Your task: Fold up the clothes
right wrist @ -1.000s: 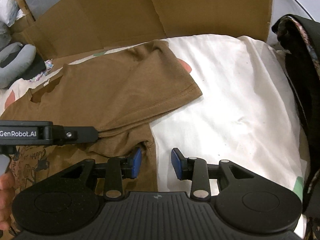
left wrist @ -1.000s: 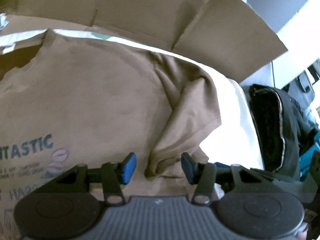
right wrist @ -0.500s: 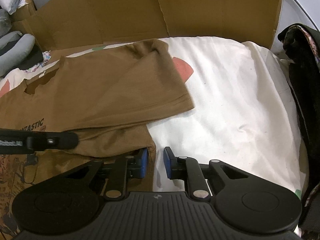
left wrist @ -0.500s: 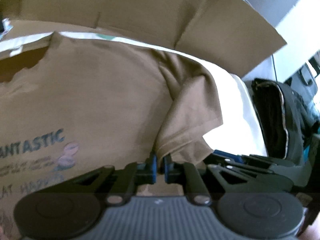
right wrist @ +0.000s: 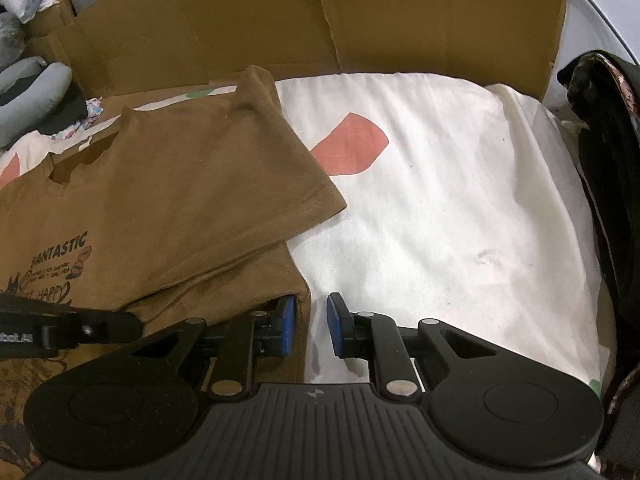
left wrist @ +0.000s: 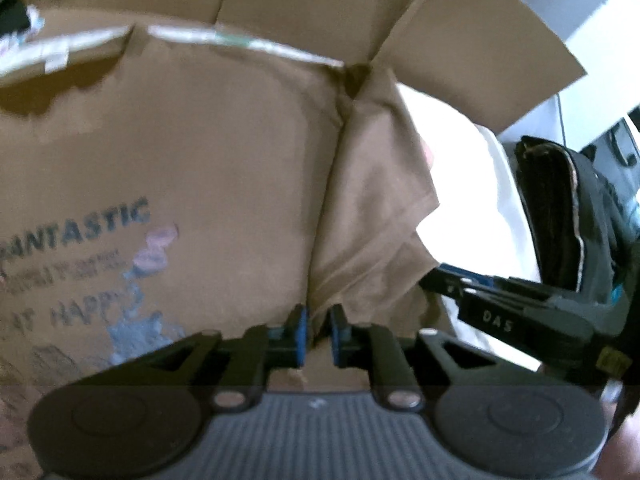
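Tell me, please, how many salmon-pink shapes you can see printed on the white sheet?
2: one large patch beside the brown T-shirt's folded sleeve, one small patch at the far left edge. The shirt may hide others.

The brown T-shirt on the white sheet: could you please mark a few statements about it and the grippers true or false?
1. The brown T-shirt bears the printed word FANTASTIC. True.
2. The sleeve is folded in over the shirt's body. True.
3. The left gripper has nothing between its fingers. False: a fold of shirt fabric sits between them as they open.
4. The sheet is plain white. False: it carries a salmon-pink patch.
5. Cardboard stands behind the shirt. True.
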The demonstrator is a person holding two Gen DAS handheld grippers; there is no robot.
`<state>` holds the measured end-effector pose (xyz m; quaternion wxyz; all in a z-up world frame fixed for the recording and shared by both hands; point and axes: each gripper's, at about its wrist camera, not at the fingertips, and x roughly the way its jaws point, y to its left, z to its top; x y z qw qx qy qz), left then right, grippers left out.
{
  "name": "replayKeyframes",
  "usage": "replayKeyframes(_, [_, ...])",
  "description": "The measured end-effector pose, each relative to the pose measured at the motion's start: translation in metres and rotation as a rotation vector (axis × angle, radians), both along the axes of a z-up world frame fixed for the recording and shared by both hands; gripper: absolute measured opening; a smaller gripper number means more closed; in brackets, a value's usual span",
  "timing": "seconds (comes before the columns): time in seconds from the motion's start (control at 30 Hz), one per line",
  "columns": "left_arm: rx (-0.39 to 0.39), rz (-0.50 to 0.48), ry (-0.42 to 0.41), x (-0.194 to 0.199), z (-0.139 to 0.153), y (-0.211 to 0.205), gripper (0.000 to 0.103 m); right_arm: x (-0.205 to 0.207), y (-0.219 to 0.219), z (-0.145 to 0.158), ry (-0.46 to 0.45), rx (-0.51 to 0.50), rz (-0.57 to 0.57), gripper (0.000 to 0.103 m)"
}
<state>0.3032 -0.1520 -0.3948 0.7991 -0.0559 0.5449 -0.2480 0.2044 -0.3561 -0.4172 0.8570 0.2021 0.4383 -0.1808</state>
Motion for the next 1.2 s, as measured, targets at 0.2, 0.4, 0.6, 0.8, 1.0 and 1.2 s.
replayKeyframes(0.2, [-0.045, -0.02, -0.086, 0.011, 0.033, -0.001, 0.023, -0.013, -0.006, 0.015, -0.039, 0.055, -0.038, 0.027])
replayKeyframes(0.4, [-0.062, -0.07, -0.128, 0.026, 0.042, -0.029, 0.034, -0.024, -0.009, 0.028, -0.076, 0.049, -0.058, 0.027])
replayKeyframes(0.6, [-0.042, -0.172, -0.164, 0.028, 0.041, -0.063, 0.034, -0.031, -0.018, 0.03, -0.103, 0.047, -0.108, 0.027])
replayKeyframes(0.8, [-0.036, -0.244, -0.188, 0.032, 0.027, -0.098, 0.039, -0.041, -0.025, 0.021, -0.092, 0.084, -0.152, 0.027])
replayKeyframes(1.0, [-0.034, -0.302, -0.212, 0.033, 0.021, -0.121, 0.038, -0.05, -0.027, 0.013, -0.083, 0.108, -0.172, 0.027])
replayKeyframes(1.2, [-0.064, -0.354, -0.219, 0.033, 0.011, -0.137, 0.037, -0.052, -0.029, 0.007, -0.077, 0.129, -0.183, 0.027])
